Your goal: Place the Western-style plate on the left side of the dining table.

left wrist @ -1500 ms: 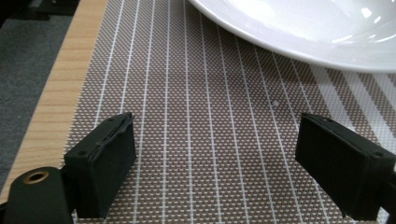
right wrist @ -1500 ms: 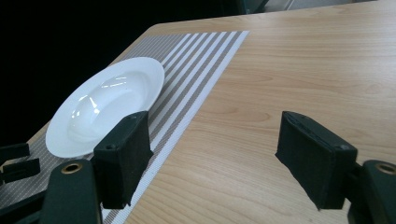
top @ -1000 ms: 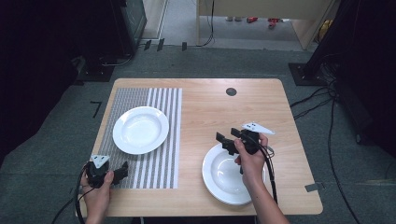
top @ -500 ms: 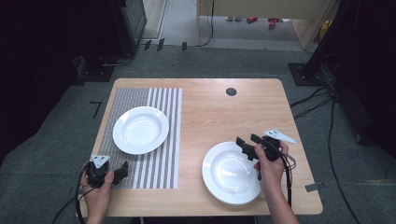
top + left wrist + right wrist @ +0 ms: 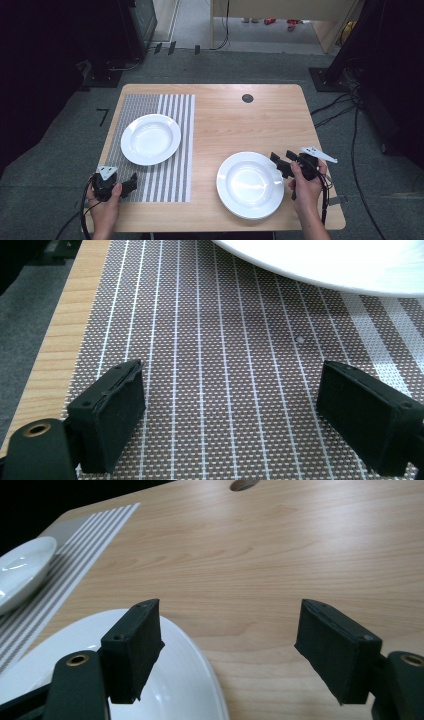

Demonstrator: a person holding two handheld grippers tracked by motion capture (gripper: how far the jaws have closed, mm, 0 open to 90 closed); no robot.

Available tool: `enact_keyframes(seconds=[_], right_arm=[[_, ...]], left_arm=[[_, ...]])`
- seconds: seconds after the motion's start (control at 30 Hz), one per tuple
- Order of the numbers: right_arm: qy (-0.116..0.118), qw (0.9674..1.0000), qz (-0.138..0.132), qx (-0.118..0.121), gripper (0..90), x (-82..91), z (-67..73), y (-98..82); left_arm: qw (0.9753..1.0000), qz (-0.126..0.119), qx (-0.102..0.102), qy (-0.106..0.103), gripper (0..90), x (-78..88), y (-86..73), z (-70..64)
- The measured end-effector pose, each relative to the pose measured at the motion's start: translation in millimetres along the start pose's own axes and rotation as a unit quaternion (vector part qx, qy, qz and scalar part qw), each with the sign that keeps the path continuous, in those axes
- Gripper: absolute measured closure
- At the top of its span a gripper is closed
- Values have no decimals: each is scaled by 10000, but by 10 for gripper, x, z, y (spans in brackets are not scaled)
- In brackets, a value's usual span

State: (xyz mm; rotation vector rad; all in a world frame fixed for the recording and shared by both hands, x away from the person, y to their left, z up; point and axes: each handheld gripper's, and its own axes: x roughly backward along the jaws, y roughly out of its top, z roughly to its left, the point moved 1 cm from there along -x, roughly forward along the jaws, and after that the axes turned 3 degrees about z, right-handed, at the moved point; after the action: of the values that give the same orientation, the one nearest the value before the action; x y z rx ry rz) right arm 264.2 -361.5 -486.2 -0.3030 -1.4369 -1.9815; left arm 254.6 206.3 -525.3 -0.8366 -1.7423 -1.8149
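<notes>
Two white plates are on the wooden table (image 5: 235, 125). One plate (image 5: 150, 138) rests on the striped placemat (image 5: 172, 165) at the left. The other plate (image 5: 249, 185) lies on bare wood at the front right. My right gripper (image 5: 281, 159) hovers at that plate's right rim, open. In the right gripper view (image 5: 232, 620) its left jaw hangs over the plate's rim (image 5: 170, 690), its right jaw over bare wood, with nothing between them. My left gripper (image 5: 132, 183) sits open on the placement's front left corner. In the left gripper view (image 5: 232, 390) its jaws span the bare mat (image 5: 225, 340), the plate's edge (image 5: 325, 265) farther ahead.
A dark round hole (image 5: 247, 98) is in the table's far edge. Bare wood stretches between the two plates and behind the right one. Cables (image 5: 345, 110) lie on the floor at the right. The table's front edge is close to both hands.
My right gripper has moved rightward from above the front plate to its right rim and sunk a little, uncovering the plate. The left gripper has stayed still.
</notes>
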Motion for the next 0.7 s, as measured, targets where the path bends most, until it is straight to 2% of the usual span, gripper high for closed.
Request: enact_keyframes(seconds=[0.4,0.7], right_arm=[[-368,9992,-8,-163,271,152,-348,-140],[-584,9979,48,-260,272,256,-523,-238]], left_arm=[[10000,-1,2,0,119,0,0,0],[10000,-2,1,0,119,0,0,0]])
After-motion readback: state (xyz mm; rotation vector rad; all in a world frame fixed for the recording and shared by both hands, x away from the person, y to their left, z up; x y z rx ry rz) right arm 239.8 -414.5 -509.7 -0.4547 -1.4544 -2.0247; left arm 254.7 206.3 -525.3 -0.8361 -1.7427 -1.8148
